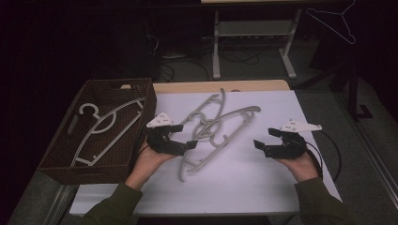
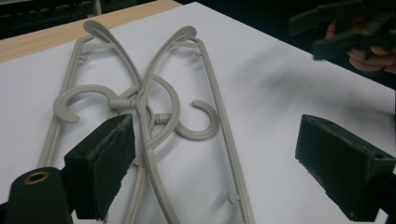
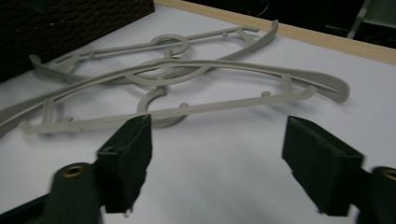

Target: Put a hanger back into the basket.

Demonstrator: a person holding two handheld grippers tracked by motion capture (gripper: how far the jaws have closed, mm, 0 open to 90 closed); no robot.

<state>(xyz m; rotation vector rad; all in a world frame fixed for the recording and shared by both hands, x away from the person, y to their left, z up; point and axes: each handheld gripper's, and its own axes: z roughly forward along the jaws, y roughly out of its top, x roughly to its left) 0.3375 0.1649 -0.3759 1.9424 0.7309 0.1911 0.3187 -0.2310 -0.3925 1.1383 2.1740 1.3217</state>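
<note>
Grey plastic hangers (image 1: pixel 213 129) lie tangled mid-table beside the basket (image 1: pixel 61 154) — the left gripper (image 1: pixel 180 136), released, should close on one bar only; the right gripper (image 1: pixel 265 139) gapes, empty.

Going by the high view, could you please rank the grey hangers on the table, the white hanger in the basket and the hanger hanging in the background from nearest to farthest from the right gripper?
1. Grey hangers, crossed mid-table, left of the right gripper.
2. White hanger, lying in the brown basket at the table's left edge.
3. Hanging hanger, up in the dark background beyond the table.
</note>
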